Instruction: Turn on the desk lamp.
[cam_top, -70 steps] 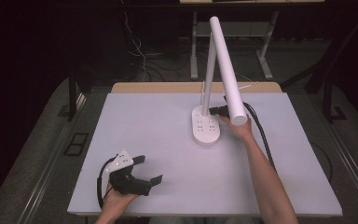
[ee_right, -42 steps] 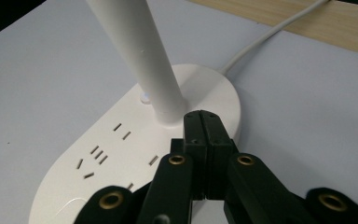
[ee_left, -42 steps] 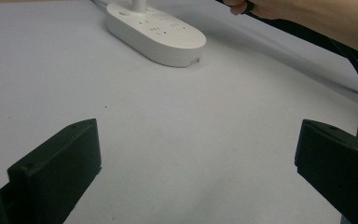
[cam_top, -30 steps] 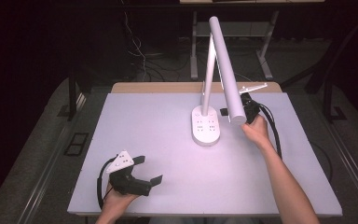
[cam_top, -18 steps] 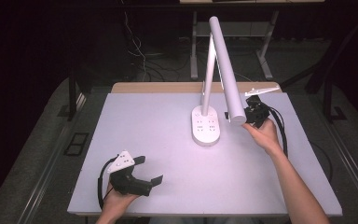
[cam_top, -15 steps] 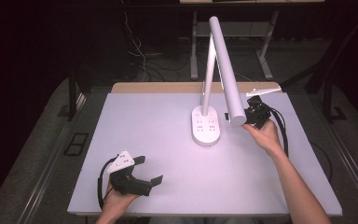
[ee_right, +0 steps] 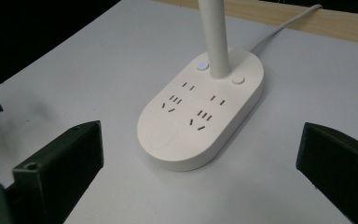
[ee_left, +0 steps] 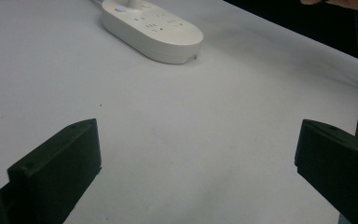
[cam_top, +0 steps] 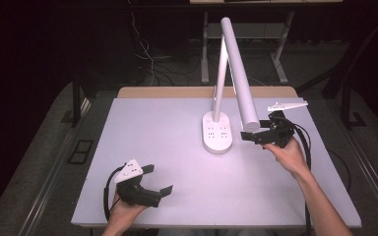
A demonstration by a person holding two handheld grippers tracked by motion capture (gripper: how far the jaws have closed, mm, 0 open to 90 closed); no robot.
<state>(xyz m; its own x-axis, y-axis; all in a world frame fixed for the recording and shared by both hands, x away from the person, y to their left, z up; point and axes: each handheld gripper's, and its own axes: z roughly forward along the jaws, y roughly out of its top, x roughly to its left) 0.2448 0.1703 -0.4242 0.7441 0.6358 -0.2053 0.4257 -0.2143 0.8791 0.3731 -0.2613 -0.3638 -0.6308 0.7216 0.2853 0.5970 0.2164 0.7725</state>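
at table centre toward the far edge: white desk lamp (cam_top: 236, 73), oval socket base (cam_top: 217, 132) flat on the white table (cam_top: 152, 132), tube head slanting down to the base's right. right gripper (cam_top: 256, 133) just right of the base, jaws wide, holding nothing. left gripper (cam_top: 158, 179) well apart, near-left of the base, jaws wide, holding nothing.

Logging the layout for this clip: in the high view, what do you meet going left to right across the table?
Left tool near the front edge → white lamp base with sockets → lamp's tubular head → right tool, jaws apart beside the head's lower end.
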